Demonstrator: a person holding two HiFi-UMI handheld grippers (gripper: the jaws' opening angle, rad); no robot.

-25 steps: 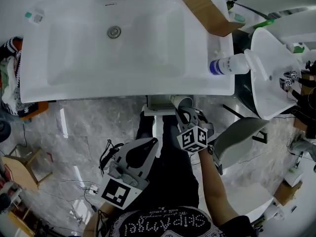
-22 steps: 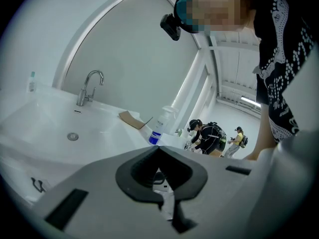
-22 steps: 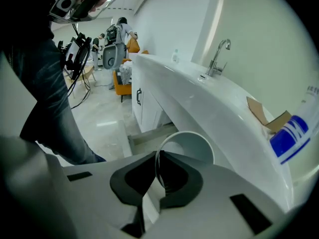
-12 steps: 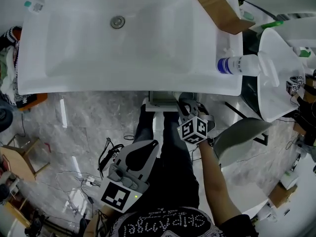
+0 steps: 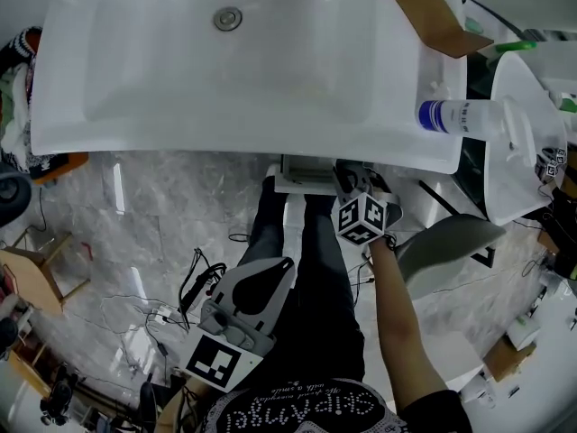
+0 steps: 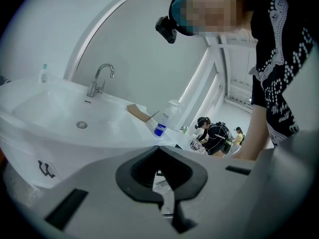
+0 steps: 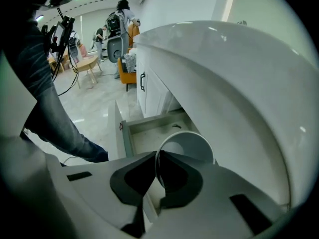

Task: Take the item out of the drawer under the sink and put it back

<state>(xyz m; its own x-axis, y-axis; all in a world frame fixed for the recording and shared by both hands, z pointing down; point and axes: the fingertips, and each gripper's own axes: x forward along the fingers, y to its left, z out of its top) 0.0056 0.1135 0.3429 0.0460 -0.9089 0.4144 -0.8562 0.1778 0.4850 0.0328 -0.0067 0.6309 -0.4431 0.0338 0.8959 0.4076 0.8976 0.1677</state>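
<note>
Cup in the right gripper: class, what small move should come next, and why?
Probably lower the cup down into the open drawer before letting go. The right gripper is shut on the cup's rim, and the cup hangs above the drawer's bare floor, under the sink, so opening the jaws now would likely drop it.

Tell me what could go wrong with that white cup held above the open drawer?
1. The right gripper pinches the cup only by its thin rim, so it might twist or slip out.
2. The sink overhangs the drawer closely; the cup or gripper could knock its underside.
3. The drawer looks narrow, so the cup may catch on a wall.
</note>
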